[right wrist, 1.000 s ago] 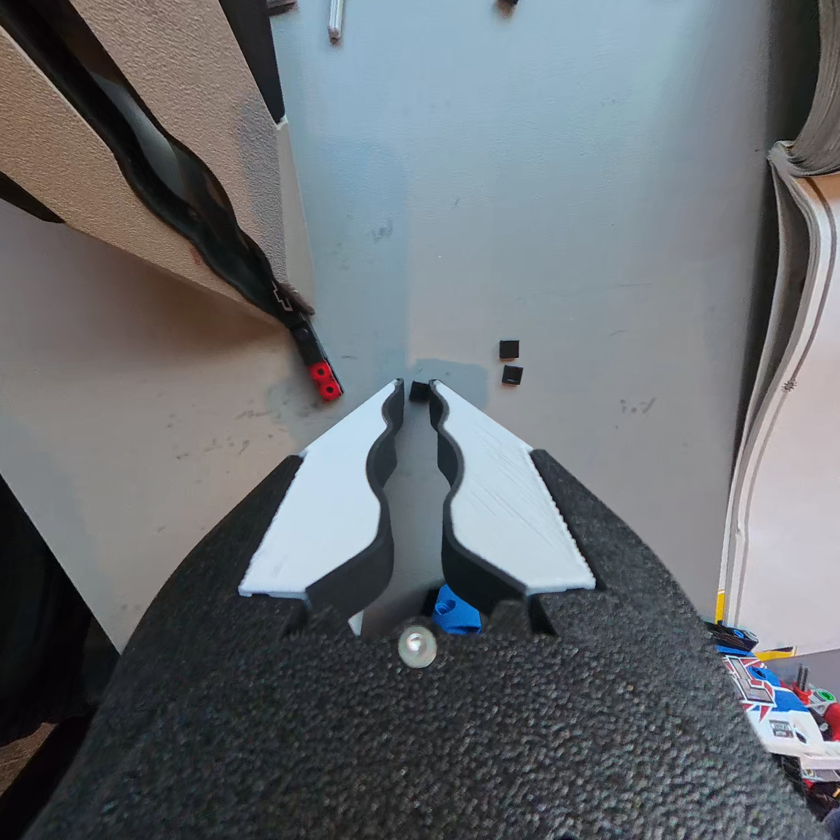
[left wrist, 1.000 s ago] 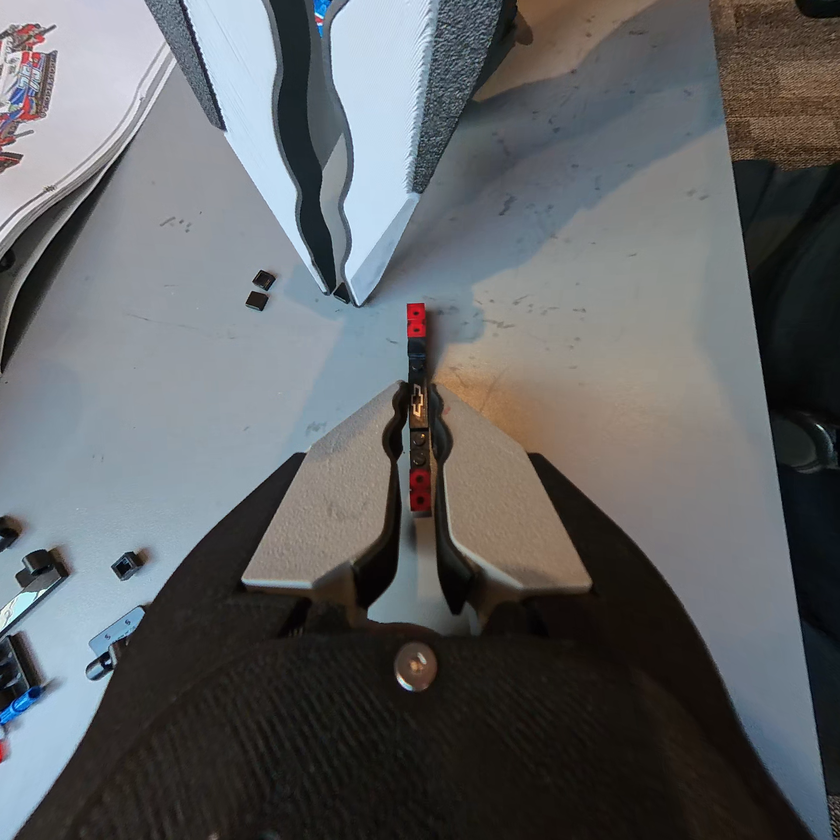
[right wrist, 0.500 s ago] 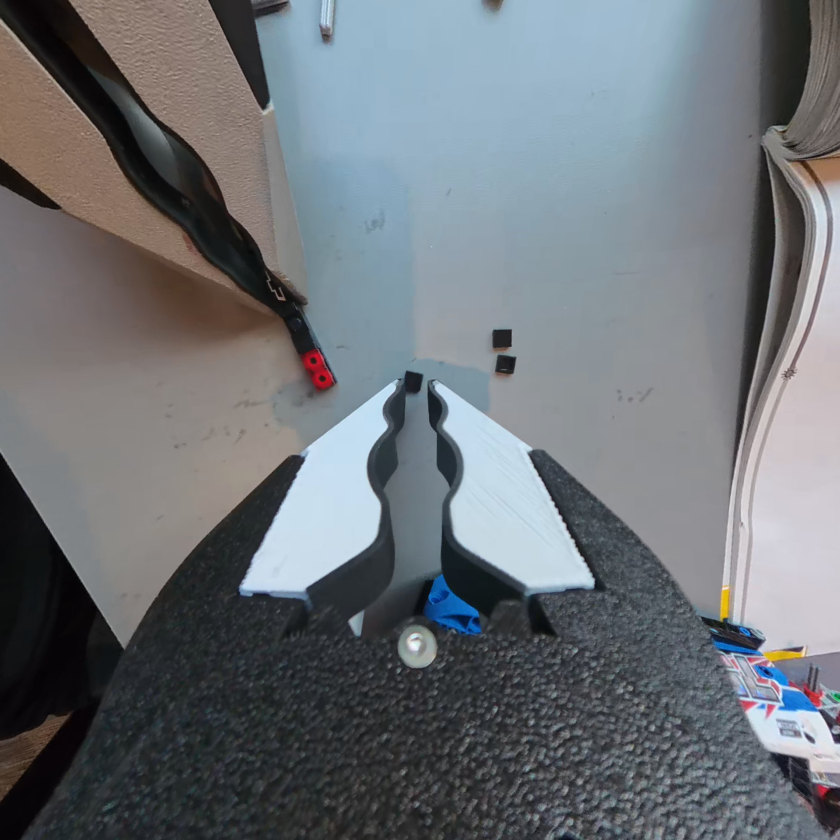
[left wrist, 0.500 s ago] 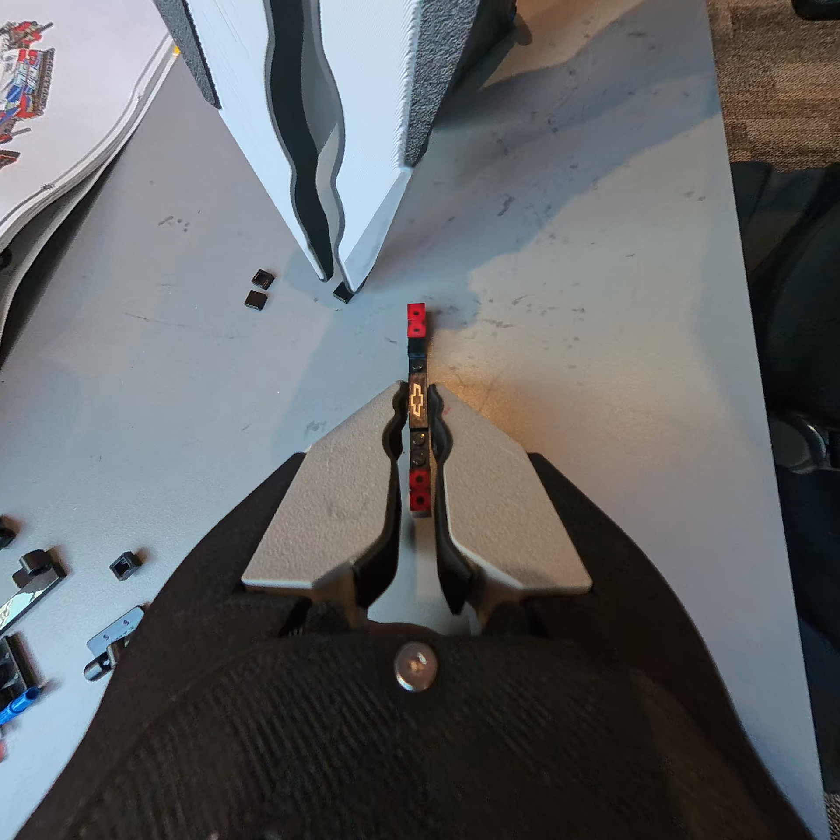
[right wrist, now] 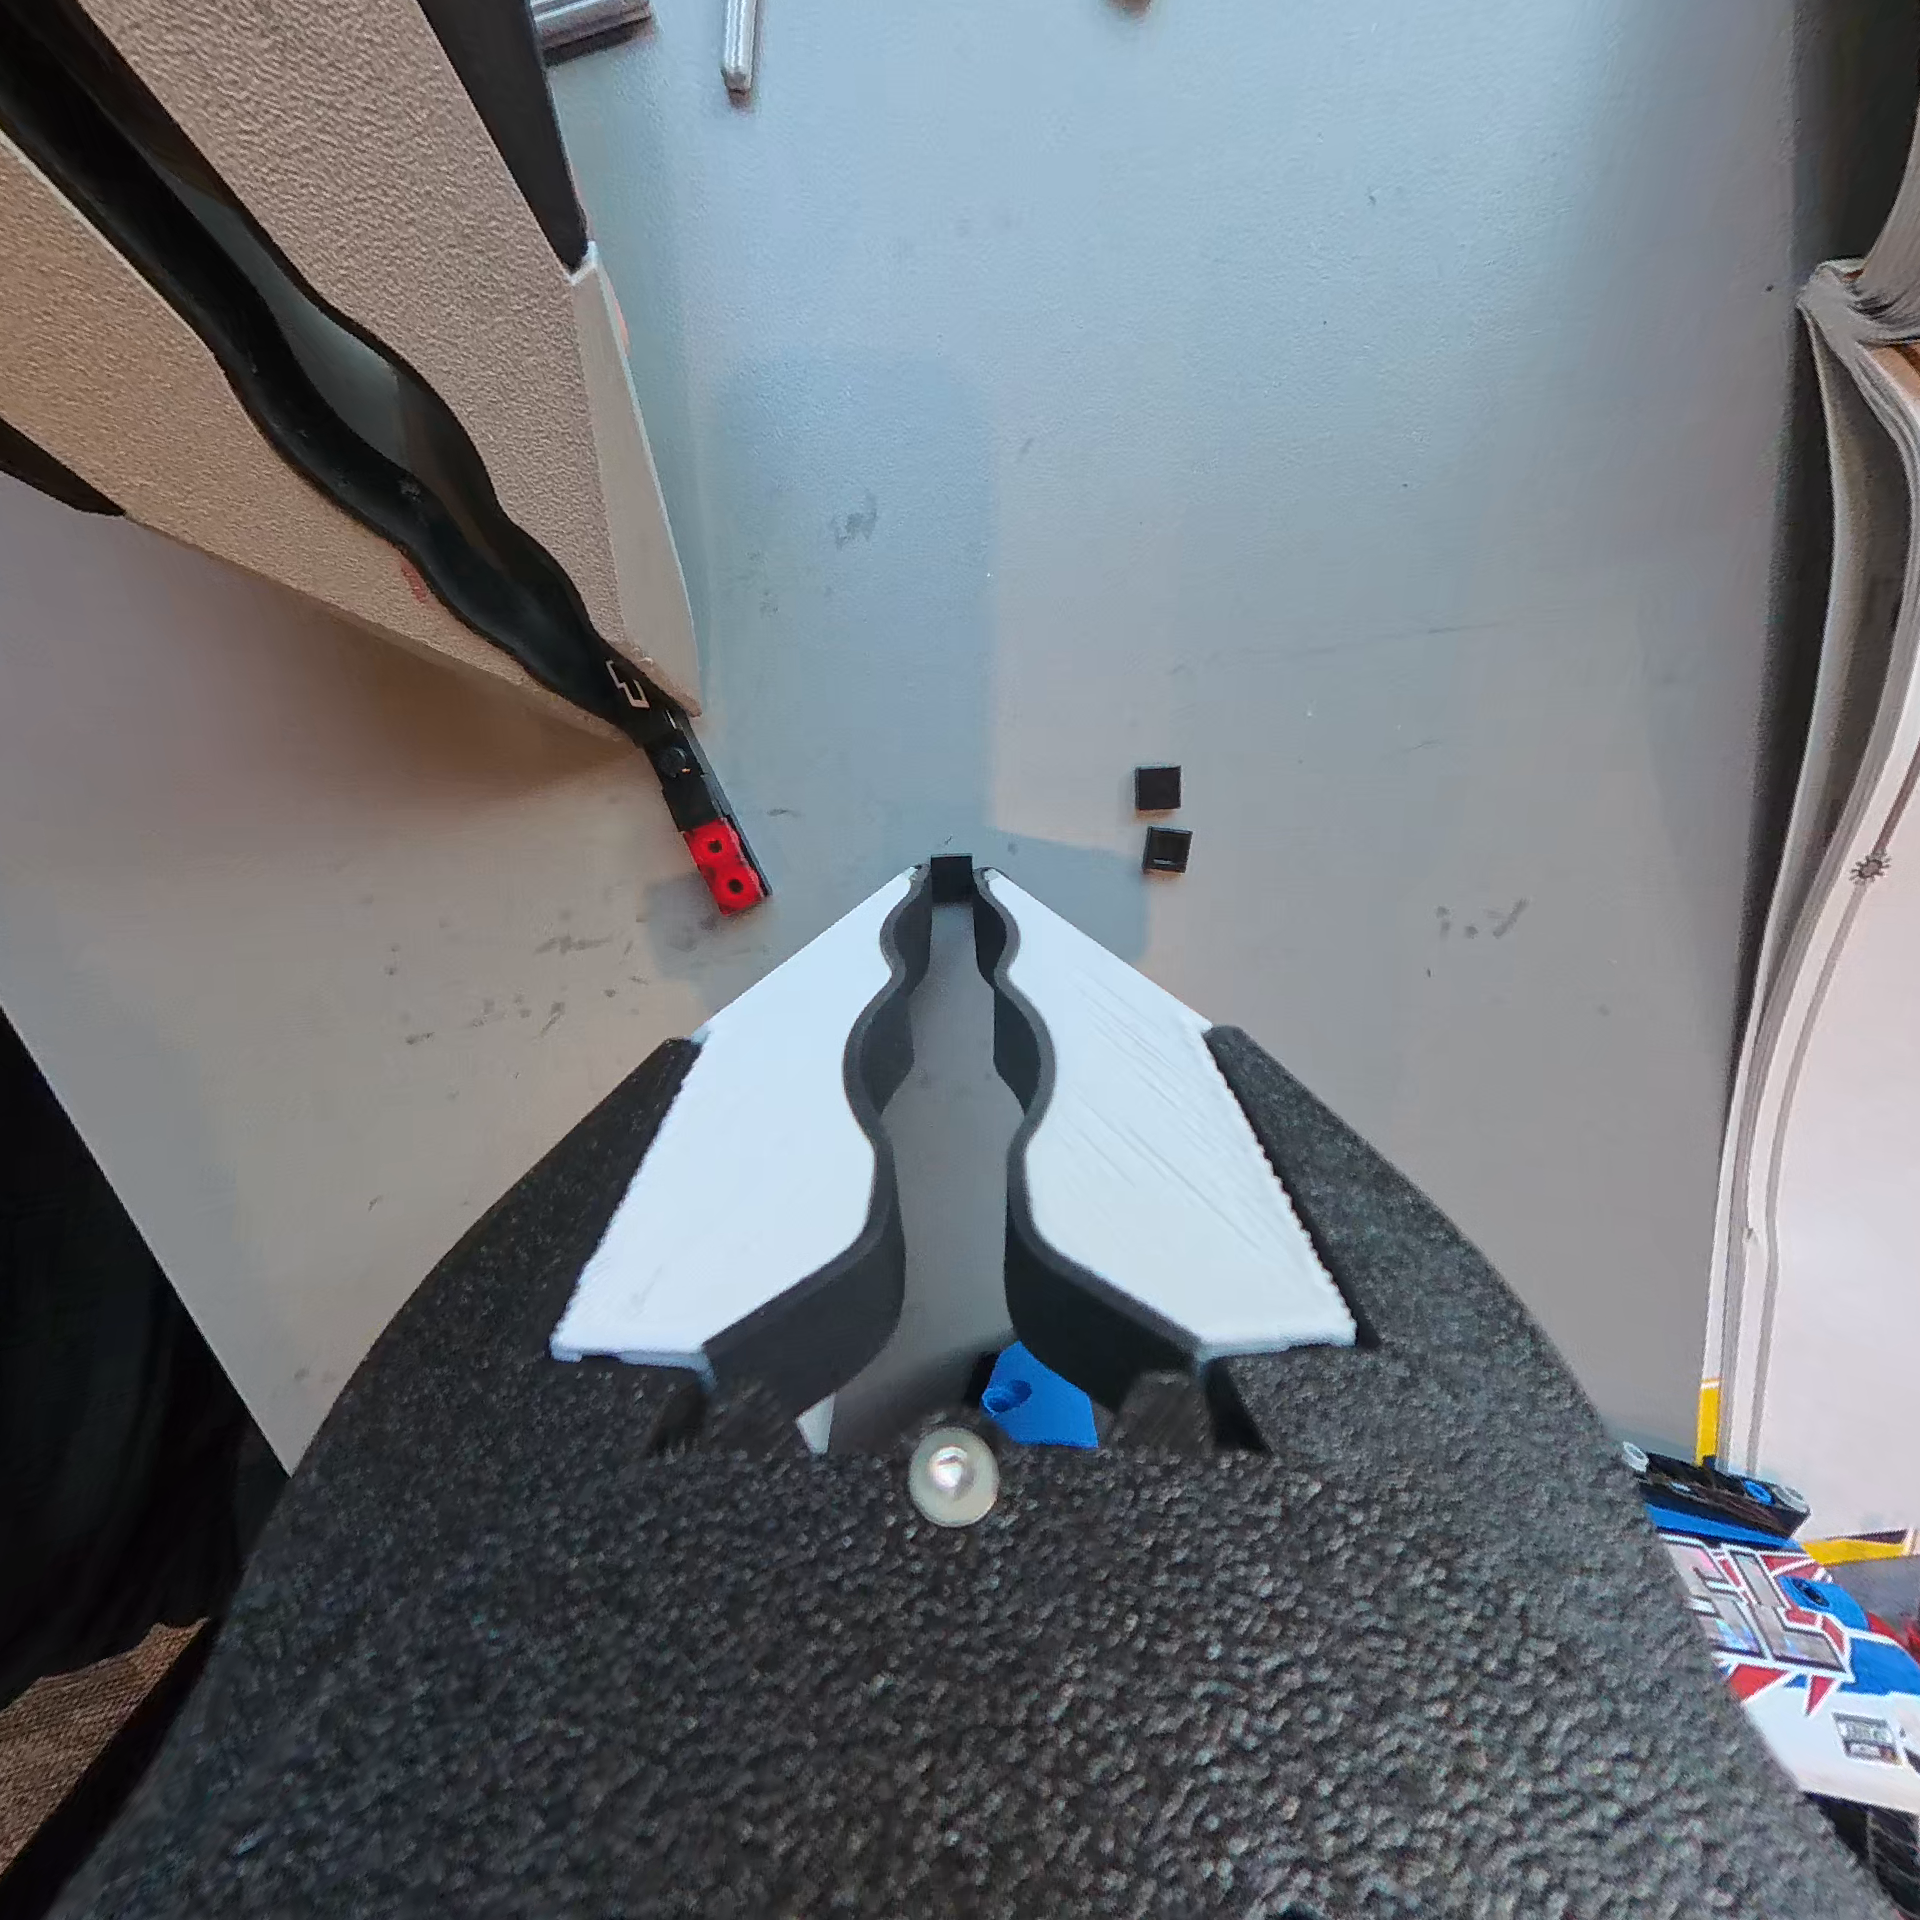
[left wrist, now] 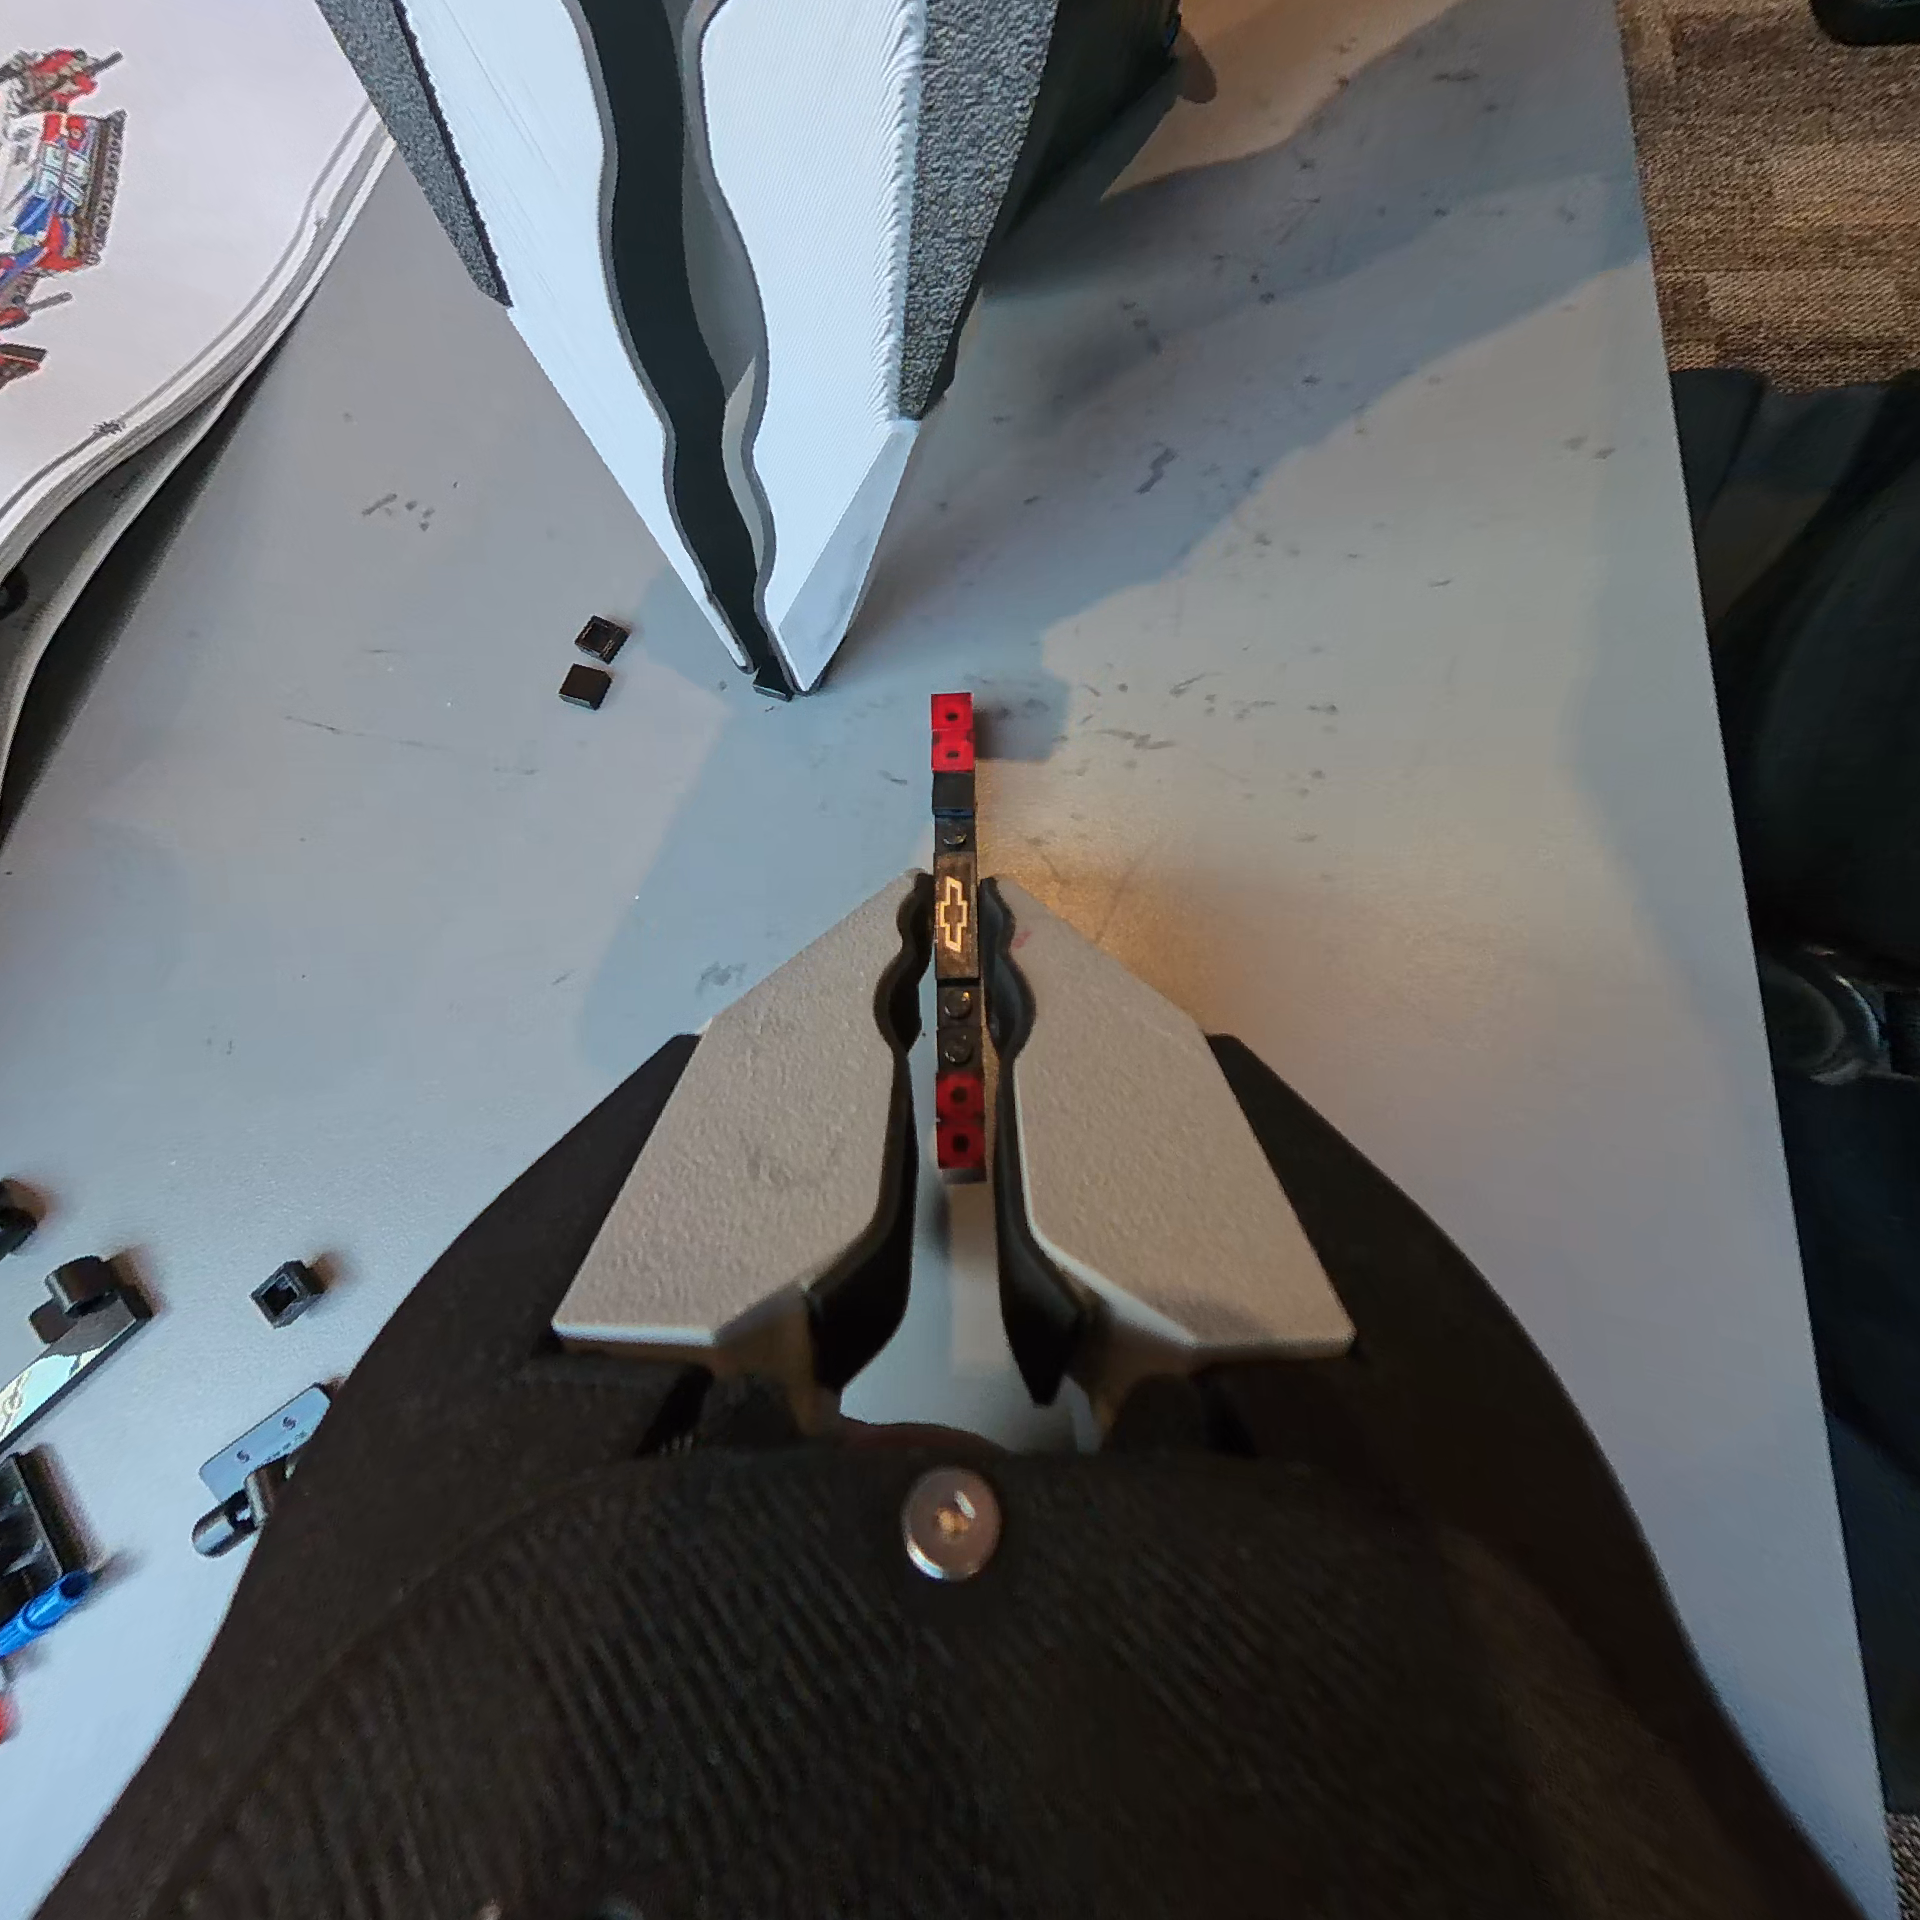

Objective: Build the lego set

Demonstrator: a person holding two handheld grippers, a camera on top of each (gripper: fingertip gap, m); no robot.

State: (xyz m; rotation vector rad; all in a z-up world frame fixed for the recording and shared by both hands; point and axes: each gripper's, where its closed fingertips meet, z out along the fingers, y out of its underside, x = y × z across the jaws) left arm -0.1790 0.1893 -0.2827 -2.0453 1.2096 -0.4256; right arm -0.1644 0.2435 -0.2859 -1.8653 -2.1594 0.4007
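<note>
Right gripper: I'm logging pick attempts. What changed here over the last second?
The right gripper narrowed onto the small black tile, which now sits pinched between its tips; before, it lay just ahead of them. The left gripper stays shut on the black-and-red strip, and the two spare tiles lie where they were.

A black strip (left wrist: 956,925) with red ends, seemingly just above the table, beside a small black tile (right wrist: 950,876).
</note>
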